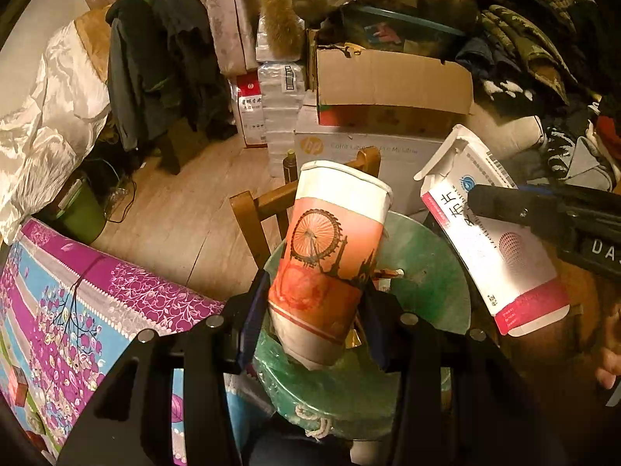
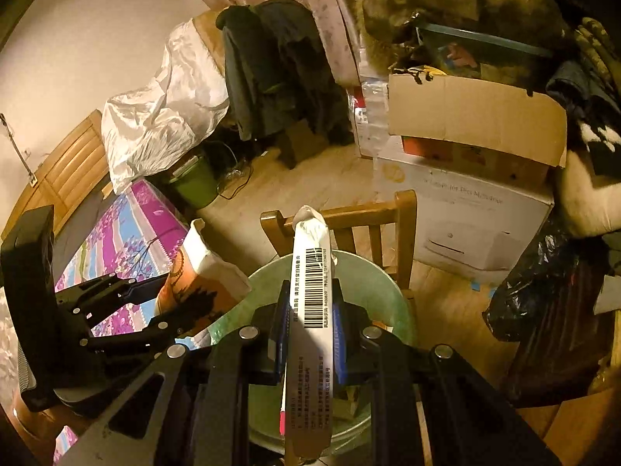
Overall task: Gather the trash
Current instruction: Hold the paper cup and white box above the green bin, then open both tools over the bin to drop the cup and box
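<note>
Orange and white paper cup point(image 1: 330, 260), printed with a Ferris wheel and skyline, sits pinched between the two fingers of the left gripper point(image 1: 314, 310). The fingers press on its lower half from either side; the cup's wall looks slightly squashed and its rim is bent out of round. The cup tilts, open end up and away from the camera, bottom pointing down toward the green-lined trash bin point(image 1: 427, 272) directly beneath it. From the right wrist view the same cup point(image 2: 202, 279) is seen at the bin's left edge, held by the left gripper point(image 2: 170, 303).

Right gripper point(image 2: 310, 334) is closed on a flat white medicine box point(image 2: 312, 295), gripped across its narrow thickness, barcode edge facing the camera. The jaws are drawn in close, separated only by the box. The box's far end flap is torn open. In the left wrist view the medicine box point(image 1: 493, 233) shows a white face with red bands and printed characters, held over the right side of the bin, with one finger point(image 1: 504, 202) of the right gripper lying across it.

Bin point(image 2: 388, 283) stands in front of a wooden chair point(image 2: 388, 217); some scraps are visible inside it, too small to identify. A floral purple tablecloth point(image 1: 77, 303) borders the bin on the left. Cardboard boxes point(image 1: 392, 85) and a white printer carton point(image 2: 477, 213) stand behind the chair on the wooden floor.
</note>
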`<state>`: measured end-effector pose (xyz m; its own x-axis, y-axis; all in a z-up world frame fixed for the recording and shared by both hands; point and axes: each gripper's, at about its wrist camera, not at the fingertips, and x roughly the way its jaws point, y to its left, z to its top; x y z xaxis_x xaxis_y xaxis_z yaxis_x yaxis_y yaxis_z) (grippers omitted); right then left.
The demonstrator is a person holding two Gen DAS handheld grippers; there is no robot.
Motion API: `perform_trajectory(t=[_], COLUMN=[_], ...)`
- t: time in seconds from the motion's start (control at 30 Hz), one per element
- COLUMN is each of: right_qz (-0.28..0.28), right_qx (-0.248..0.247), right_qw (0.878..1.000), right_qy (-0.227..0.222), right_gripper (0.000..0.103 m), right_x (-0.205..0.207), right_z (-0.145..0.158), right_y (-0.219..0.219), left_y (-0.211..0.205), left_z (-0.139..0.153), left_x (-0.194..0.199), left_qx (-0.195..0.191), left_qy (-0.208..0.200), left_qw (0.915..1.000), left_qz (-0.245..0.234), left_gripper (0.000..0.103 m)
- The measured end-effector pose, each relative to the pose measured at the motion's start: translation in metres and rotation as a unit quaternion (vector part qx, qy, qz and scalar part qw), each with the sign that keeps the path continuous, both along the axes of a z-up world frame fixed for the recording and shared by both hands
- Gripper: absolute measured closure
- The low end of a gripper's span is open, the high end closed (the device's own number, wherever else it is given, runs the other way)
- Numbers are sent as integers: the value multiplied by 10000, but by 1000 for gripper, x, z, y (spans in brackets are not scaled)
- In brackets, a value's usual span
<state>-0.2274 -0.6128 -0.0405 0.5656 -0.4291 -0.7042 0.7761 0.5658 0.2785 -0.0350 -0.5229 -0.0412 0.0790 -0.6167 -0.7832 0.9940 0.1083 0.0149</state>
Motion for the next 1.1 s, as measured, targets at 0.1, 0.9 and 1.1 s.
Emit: perform_trajectory(t=[0.1,0.9,1.1], right_qz=[32,-137,-107], right_qx=[-6,-223,-423], right_qw=[10000,9997,9990], right_qy=[15,24,-79], right_gripper=[83,68,68], right_x=[3,-7,-6], right_z=[-1,8,22], right_y=[-2,-7,-3], left_y=[-1,2,10], left_z=[0,8,14], left_x=[0,-5,1], left_qx=[2,-322,-446], left_qy=[7,-417,-592], left_qw=[10000,9986,9971], left_qz=[1,-8,191], left_gripper=[59,23,23])
